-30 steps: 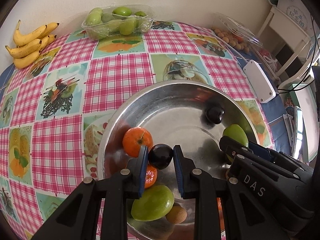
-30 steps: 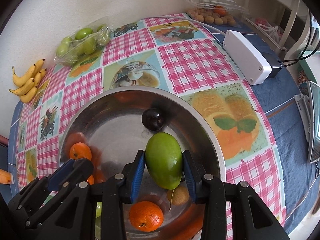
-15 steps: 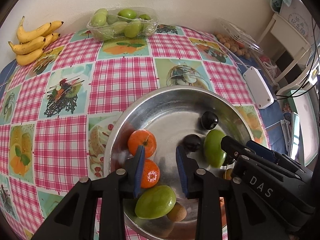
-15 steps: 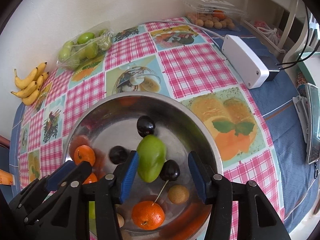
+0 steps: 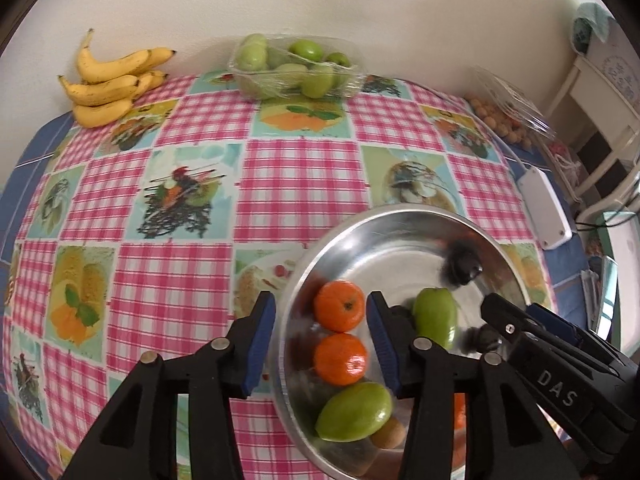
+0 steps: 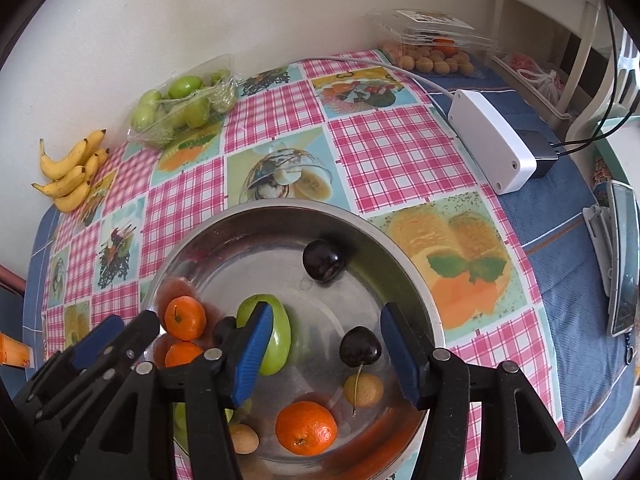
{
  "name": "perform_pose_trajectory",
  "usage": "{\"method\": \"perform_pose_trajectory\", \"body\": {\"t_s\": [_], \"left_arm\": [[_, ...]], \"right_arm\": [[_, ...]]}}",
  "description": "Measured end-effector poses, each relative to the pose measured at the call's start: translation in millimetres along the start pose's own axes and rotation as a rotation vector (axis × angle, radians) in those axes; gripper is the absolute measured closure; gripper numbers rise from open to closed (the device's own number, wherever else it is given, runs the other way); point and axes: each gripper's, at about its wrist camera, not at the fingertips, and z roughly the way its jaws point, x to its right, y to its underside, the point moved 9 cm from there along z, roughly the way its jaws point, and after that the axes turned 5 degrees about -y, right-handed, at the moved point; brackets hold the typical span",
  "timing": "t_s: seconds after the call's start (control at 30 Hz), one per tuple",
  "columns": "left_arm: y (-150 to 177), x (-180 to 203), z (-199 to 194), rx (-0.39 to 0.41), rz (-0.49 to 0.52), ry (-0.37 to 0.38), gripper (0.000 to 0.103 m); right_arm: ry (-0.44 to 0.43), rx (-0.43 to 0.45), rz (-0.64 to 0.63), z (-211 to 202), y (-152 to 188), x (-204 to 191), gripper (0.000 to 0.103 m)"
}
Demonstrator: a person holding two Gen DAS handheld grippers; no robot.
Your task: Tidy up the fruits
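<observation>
Both grippers are hanging over the metal bowl [image 6: 404, 280] with nothing in them, and I'd guess that's because the loose fruit is already collected in there. The left gripper [image 5: 320, 332] has its jaws spread wide. One finger sits outside the bowl's rim over the checked tablecloth [image 5: 176, 280], the other inside. Two oranges [image 5: 339, 310] lie between them, one right in the gap at 12 o'clock, the second lower down at 6, neither touched.

The right gripper [image 6: 326, 346] is spread wide too. A dark cherry [image 6: 360, 347] sits inside the gap toward the 3 o'clock finger, apart from it. A green fruit [image 6: 280, 332] is half hidden behind the 9 o'clock finger; can't tell if they touch.

Bananas [image 6: 70, 178] and the pack of green fruit [image 6: 182, 106] wait far off at 11 o'clock by the wall.
</observation>
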Motion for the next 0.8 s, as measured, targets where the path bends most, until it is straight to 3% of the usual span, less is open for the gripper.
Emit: {"method": "perform_pose_trajectory", "body": {"t_s": [0.03,0.1,0.17,0.27,0.43,0.67,0.8], "left_arm": [[0,-4,1,0.000,-0.006,-0.008,0.046],[0,-11,2,-0.004,-0.013,-0.033,0.044],[0,-18,4,-0.003,-0.024,-0.060,0.043],[1,-30,7,-0.004,-0.050,-0.099,0.026],[4,-46,12,-0.012,-0.090,-0.143,0.023],[6,-58,17,-0.017,-0.121,-0.168,0.018],[7,-64,20,-0.016,-0.133,-0.180,0.007]], "right_arm": [[0.005,0.002,-0.004,0,0,0,0.027],[0.018,0.007,-0.007,0,-1,1,0.020],[0.019,0.006,-0.005,1,-1,2,0.017],[0.026,0.003,-0.012,3,0,2,0.008],[0.020,0.006,-0.022,3,0,-1,0.000],[0.029,0.007,-0.039,6,0,-2,0.000],[0.028,0.019,-0.051,5,-1,-3,0.000]]}}
